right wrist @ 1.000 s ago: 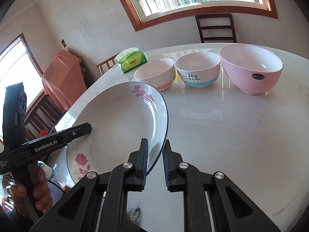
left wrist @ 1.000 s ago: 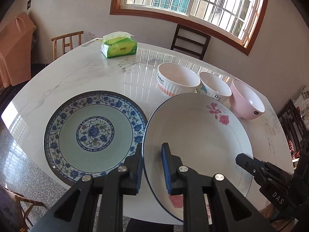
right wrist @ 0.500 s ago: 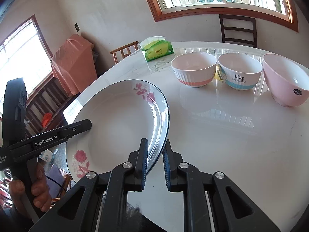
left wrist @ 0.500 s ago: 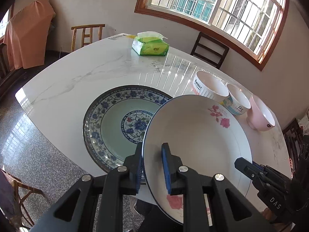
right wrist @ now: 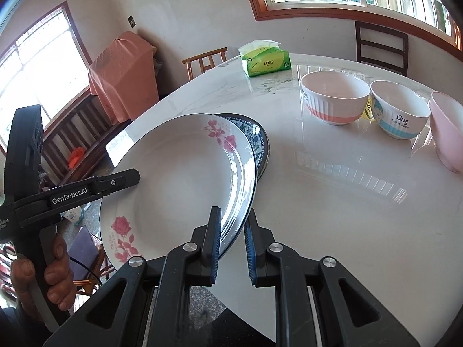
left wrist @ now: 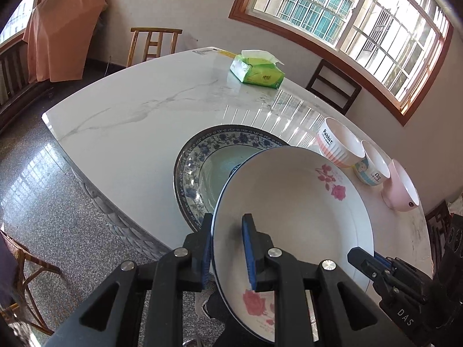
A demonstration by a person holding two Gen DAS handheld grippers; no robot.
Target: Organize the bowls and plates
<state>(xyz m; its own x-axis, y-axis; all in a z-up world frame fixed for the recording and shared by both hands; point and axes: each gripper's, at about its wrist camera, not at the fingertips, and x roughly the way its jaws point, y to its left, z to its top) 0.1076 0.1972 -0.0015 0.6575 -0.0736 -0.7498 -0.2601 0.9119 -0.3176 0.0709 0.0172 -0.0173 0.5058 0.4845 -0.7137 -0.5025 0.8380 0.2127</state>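
A white plate with pink roses [left wrist: 289,217] [right wrist: 179,185] is held in the air by both grippers. My left gripper [left wrist: 227,251] is shut on its left rim. My right gripper [right wrist: 233,243] is shut on its right rim. The plate hangs tilted above a blue-patterned plate [left wrist: 202,159] [right wrist: 260,138] that lies on the white marble table [left wrist: 130,121] and partly hides it. A striped white and orange bowl [left wrist: 338,144] [right wrist: 332,98], a "Dog" bowl [left wrist: 373,167] [right wrist: 400,110] and a pink bowl [left wrist: 400,190] [right wrist: 447,133] stand in a row on the right.
A green tissue pack [left wrist: 257,70] [right wrist: 266,62] lies at the table's far side. Wooden chairs [left wrist: 153,43] [right wrist: 382,46] stand around the table. An orange cloth covers furniture [right wrist: 124,75] by the wall. The table's near edge [left wrist: 95,190] drops to a speckled floor.
Both grippers have carried the rose plate to the left, from beside the blue-patterned plate to over it. Their hold on the rim is unchanged.
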